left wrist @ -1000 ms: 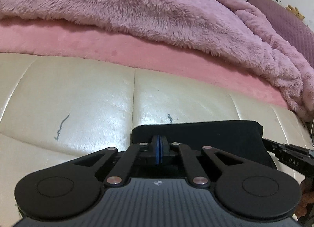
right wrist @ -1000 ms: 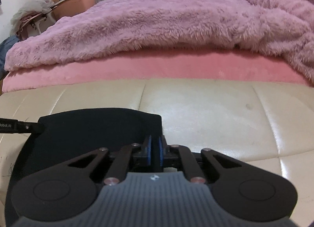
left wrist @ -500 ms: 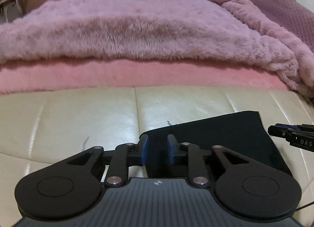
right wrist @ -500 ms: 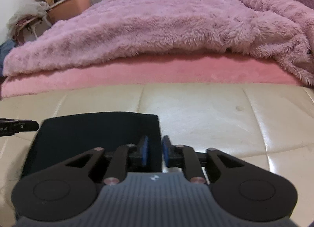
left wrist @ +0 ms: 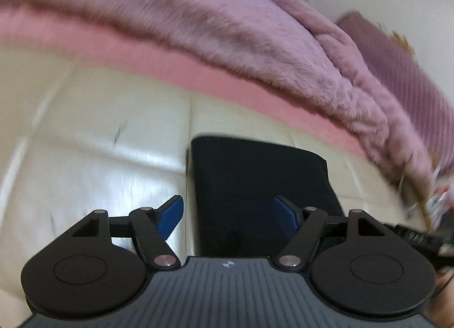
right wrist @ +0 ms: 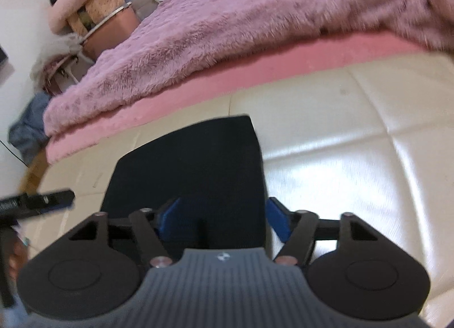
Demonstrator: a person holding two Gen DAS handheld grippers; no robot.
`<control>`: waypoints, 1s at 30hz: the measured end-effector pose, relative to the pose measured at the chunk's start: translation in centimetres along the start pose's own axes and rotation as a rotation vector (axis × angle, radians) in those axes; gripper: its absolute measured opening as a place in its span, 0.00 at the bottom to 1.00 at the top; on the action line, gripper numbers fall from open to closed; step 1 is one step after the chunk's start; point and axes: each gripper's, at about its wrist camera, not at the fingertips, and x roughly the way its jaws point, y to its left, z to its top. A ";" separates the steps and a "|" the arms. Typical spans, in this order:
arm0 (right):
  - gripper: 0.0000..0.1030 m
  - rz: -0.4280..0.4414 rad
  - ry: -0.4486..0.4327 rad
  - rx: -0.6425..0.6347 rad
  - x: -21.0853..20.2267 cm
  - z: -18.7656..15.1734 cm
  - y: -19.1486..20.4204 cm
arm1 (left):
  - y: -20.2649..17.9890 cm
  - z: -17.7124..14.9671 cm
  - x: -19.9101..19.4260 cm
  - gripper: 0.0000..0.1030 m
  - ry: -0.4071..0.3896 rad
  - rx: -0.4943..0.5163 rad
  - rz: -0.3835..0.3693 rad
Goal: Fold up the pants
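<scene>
The black pants (left wrist: 255, 180) lie folded into a flat rectangle on the cream leather bench (left wrist: 99, 158); they also show in the right wrist view (right wrist: 193, 166). My left gripper (left wrist: 228, 216) is open and empty above the near left edge of the pants. My right gripper (right wrist: 221, 218) is open and empty above their near right edge. Each gripper's tip shows in the other's view: the right one (left wrist: 417, 238) and the left one (right wrist: 37, 203).
A fluffy mauve blanket (right wrist: 255, 21) covers the pink mattress (right wrist: 227, 75) behind the bench. A purple cushion (left wrist: 397, 67) lies at the far right. A basket with bags and clothes (right wrist: 93, 24) stands at the far left.
Both grippers have opened from shut on the pants and pulled up and back. The folded pants now lie free on the bench.
</scene>
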 end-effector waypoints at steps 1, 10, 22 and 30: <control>0.64 0.017 0.009 0.027 0.2 -0.1 -0.6 | 1.0 -0.3 0.4 0.82 0.012 -0.060 -0.028; 0.58 0.148 0.080 0.213 3.4 0.0 -4.8 | 5.3 -1.4 4.5 0.78 0.078 -0.326 -0.195; 0.42 0.319 0.097 0.330 6.5 1.2 -6.6 | 5.0 -1.0 6.2 0.65 0.041 -0.330 -0.254; 0.21 0.334 0.099 0.375 7.1 1.1 -6.6 | 5.0 -1.0 5.7 0.23 0.035 -0.316 -0.209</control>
